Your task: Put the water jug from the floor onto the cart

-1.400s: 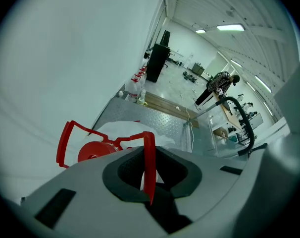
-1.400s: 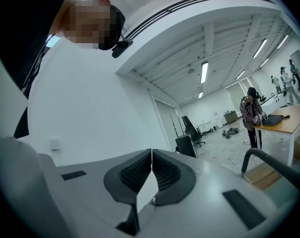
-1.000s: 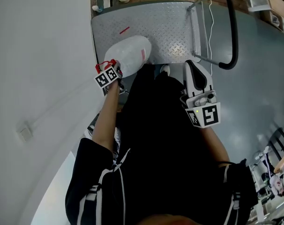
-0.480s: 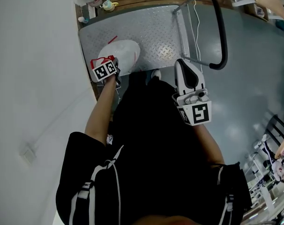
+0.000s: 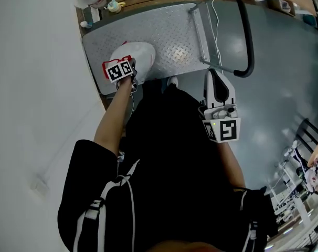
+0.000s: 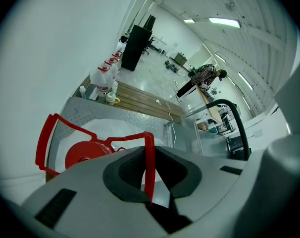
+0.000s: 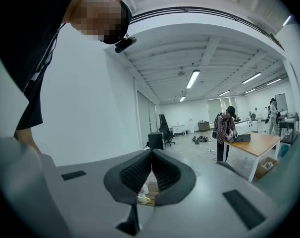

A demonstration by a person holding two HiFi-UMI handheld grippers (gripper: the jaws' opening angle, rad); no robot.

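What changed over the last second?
The left gripper carried the jug farther in over the cart deck, apparently lower. Its jaws stay clamped on the jug's red handle. The right gripper stayed shut and empty, off to the side.

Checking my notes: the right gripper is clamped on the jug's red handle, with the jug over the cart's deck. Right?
No: the left gripper holds that red handle, as the left gripper view shows; the jug is over the cart's deck.
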